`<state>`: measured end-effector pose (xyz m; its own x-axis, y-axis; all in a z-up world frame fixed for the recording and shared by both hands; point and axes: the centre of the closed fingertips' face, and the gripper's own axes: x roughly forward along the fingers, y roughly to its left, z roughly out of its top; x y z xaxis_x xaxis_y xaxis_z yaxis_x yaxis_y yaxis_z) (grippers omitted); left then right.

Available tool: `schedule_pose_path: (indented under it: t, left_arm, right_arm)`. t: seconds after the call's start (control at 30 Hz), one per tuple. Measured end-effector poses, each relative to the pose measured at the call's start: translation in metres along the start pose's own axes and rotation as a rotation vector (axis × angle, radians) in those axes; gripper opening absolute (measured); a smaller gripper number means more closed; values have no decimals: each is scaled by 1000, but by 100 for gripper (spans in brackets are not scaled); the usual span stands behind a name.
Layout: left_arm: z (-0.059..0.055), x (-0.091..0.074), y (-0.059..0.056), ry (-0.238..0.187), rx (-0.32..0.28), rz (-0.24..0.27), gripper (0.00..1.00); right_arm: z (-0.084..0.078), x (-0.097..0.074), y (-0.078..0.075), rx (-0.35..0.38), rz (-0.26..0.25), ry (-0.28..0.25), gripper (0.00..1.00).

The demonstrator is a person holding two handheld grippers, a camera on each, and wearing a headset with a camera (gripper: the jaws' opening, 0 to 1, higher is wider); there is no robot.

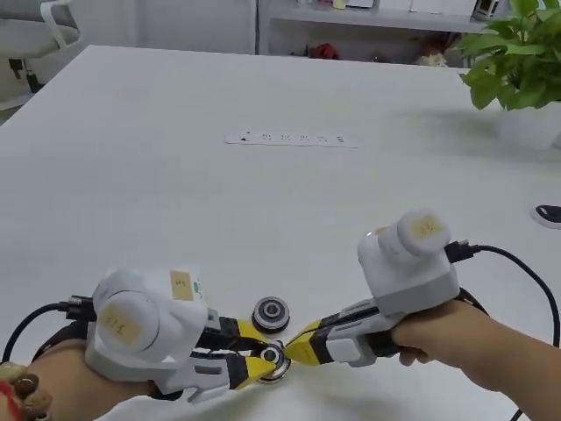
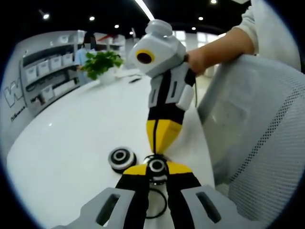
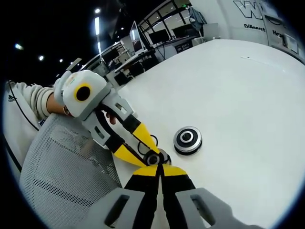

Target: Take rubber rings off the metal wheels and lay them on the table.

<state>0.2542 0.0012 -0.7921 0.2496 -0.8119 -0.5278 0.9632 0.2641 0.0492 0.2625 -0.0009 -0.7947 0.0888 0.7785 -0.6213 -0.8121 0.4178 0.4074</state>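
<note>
White table (image 1: 175,193) | left gripper (image 1: 263,360) low, fingers clamping metal wheel (image 2: 157,166) | right gripper (image 1: 294,349) angled inward, fingers pinched together at wheel

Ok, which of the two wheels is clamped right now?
The near wheel, held by the left gripper; the far wheel sits free on the table.

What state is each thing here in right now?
Left gripper: shut on the held wheel.
Right gripper: shut, tips touching the held wheel.
Held wheel: clamped, at the table's near edge.
Free wheel: flat on the table, untouched, black ring on.
</note>
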Motion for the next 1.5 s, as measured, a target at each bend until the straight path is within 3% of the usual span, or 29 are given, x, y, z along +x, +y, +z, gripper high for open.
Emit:
schedule_pose_path:
  t: [0.3,0.37,0.43,0.5,0.67,0.83,1.5]
  left_arm:
    - [0,0,0,-2,-5,0,14]
    - [0,0,0,-2,-6,2,14]
    - [0,0,0,-3,-9,2,14]
    - [0,1,0,-4,-11,3,14]
    - [1,1,0,-11,-20,3,14]
    - [1,2,-1,-12,-26,3,14]
    - [4,5,-5,-20,-7,3,14]
  right_arm:
    - [2,1,4,-4,16,-7,0]
    - [4,1,9,-7,40,-12,0]
    - [12,2,15,-24,51,-45,0]
    - [18,1,16,-44,37,-62,0]
    - [12,2,13,-57,21,-34,0]
    - [13,1,10,-55,7,-40,0]
    - [13,0,9,-64,-3,-35,0]
